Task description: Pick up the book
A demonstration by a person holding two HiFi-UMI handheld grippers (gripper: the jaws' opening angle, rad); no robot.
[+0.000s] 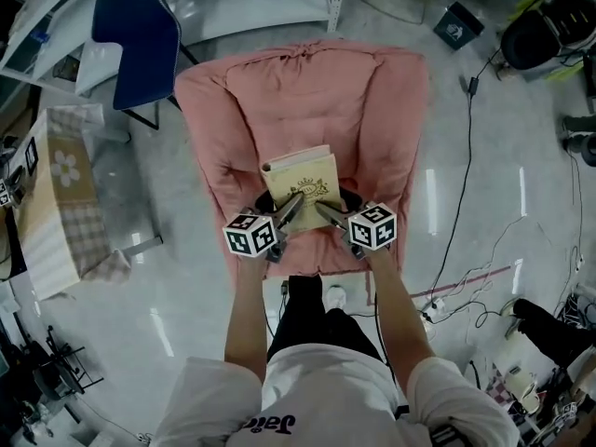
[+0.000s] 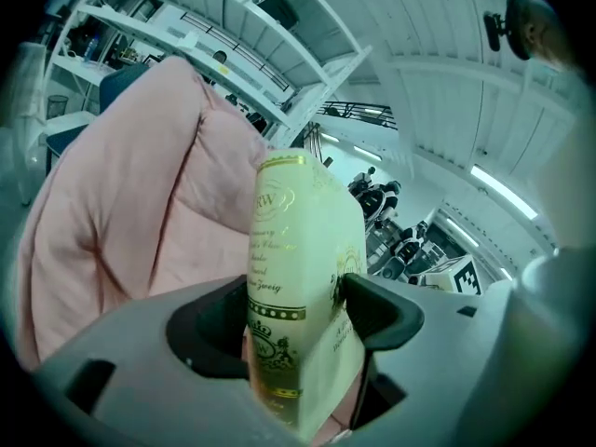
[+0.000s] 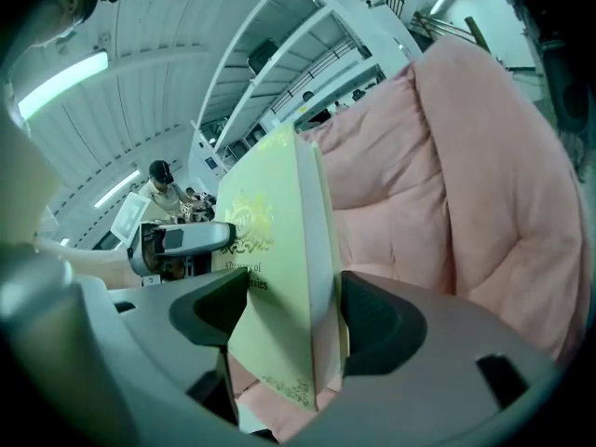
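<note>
A cream book [image 1: 302, 180] with gold print is held over the pink cushion [image 1: 307, 101]. My left gripper [image 1: 291, 209] is shut on its near left corner, and my right gripper [image 1: 326, 210] is shut on its near right corner. In the left gripper view the book's spine [image 2: 279, 277] stands between the dark pads [image 2: 377, 310]. The right gripper view shows the book's cover [image 3: 270, 277] and page edge clamped between the jaws, with the left gripper [image 3: 177, 240] beyond it.
The pink cushion covers a low seat on a grey floor. A blue chair [image 1: 135, 31] stands at the back left and a checked cloth with a box [image 1: 60, 194] lies at the left. Cables [image 1: 466, 277] trail on the right floor.
</note>
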